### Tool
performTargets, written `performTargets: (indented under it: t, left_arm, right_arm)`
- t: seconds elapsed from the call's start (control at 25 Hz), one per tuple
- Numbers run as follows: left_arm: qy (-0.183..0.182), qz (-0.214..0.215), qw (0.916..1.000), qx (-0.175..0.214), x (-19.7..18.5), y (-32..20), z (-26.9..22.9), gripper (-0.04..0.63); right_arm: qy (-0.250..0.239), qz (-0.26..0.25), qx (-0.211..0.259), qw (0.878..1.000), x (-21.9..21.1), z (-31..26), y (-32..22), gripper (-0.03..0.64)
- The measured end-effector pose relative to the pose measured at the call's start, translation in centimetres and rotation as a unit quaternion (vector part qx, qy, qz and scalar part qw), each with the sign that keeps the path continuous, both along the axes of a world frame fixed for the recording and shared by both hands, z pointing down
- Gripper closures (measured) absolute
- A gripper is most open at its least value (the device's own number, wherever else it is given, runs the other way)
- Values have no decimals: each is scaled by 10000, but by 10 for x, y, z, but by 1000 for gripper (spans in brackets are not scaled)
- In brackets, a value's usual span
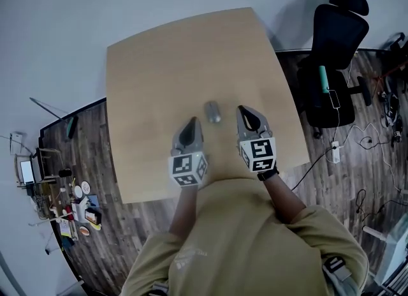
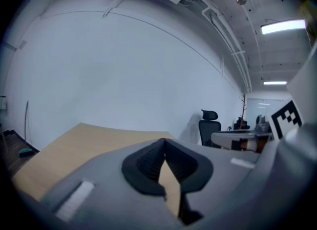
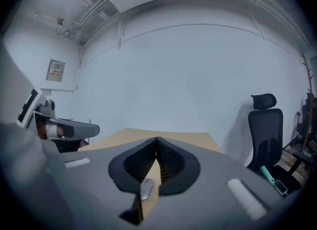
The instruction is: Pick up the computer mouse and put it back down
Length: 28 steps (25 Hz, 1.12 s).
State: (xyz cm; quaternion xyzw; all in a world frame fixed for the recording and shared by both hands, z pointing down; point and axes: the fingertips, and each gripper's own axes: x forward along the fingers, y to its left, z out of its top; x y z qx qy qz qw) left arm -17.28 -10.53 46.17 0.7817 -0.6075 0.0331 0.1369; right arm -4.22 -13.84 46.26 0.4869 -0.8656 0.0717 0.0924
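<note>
A small grey computer mouse [image 1: 212, 111] lies on the light wooden table [image 1: 166, 59], a little nearer the front edge than the middle. My left gripper [image 1: 192, 121] hovers just left of it, and my right gripper [image 1: 242, 109] just right of it; both are lifted above the tabletop and point away from me. Neither touches the mouse. In the left gripper view the left gripper [image 2: 164, 141] is shut with nothing in it. In the right gripper view the right gripper [image 3: 156, 139] is shut and empty too, and the mouse [image 3: 146, 188] shows on the table below, under the closed tips.
A black office chair [image 1: 335, 65] stands right of the table, with a teal object on its seat. Cables and a power strip [image 1: 334, 151] lie on the dark wood floor at the right. Small clutter [image 1: 70, 205] sits on the floor at the left.
</note>
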Motion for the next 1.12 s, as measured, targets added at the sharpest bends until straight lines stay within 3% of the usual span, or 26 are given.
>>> performTargets:
  t: [0.4, 0.76, 0.92, 1.12]
  left_arm:
    - [-147, 84, 9995, 265, 25, 13, -8, 594]
    - [-376, 141, 9978, 527, 35, 21, -20, 594]
    - [-372, 128, 9974, 610, 36, 21, -24, 594]
    - [-336, 53, 9976, 607, 31, 17, -23, 595]
  right_arm:
    - [-137, -118, 288, 9994, 8, -20, 29, 609]
    - [-127, 106, 644, 9978, 25, -41, 31, 611]
    - [-104, 49, 620, 9980, 25, -39, 33, 611]
    - [-54, -409, 375, 9984, 10, -27, 42, 609]
